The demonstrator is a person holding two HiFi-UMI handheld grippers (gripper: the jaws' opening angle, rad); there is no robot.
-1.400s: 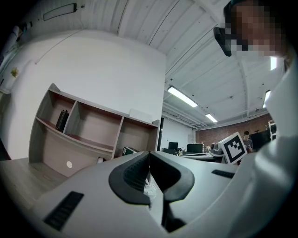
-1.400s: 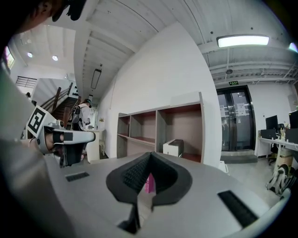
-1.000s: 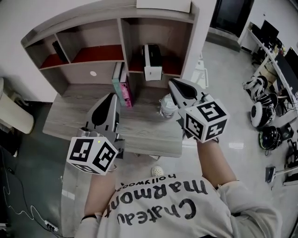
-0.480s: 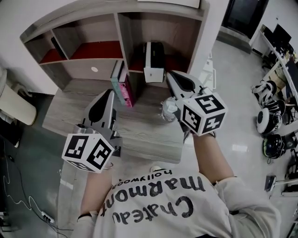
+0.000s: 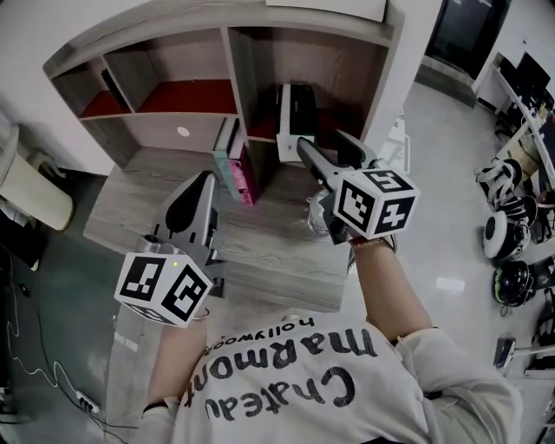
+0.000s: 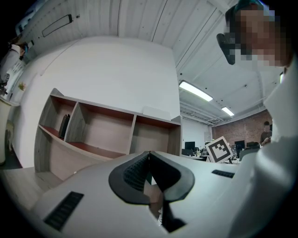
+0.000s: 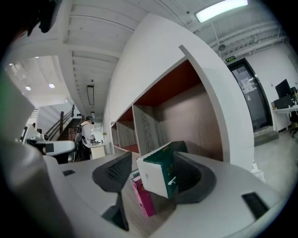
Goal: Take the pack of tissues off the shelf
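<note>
A grey wood-grain desk (image 5: 260, 256) carried a matching shelf unit (image 5: 241, 65) along its twelve o'clock edge. The unit's raised level was lined with red boards (image 5: 186, 94). In the right bay, toward one o'clock, a white and dark green pack of tissues (image 5: 293, 117) lay on the red board, its white end facing out. In the far left bay, at ten o'clock, a flat black item (image 5: 110, 87) leaned against the divider. On the desktop a teal book (image 5: 224, 156) and a pink book (image 5: 241, 169) stood upright against the central divider. A crumpled clear plastic item (image 5: 316, 217) sat at three o'clock of them. A white sheet (image 5: 328, 7) lay on the unit's top.
</note>
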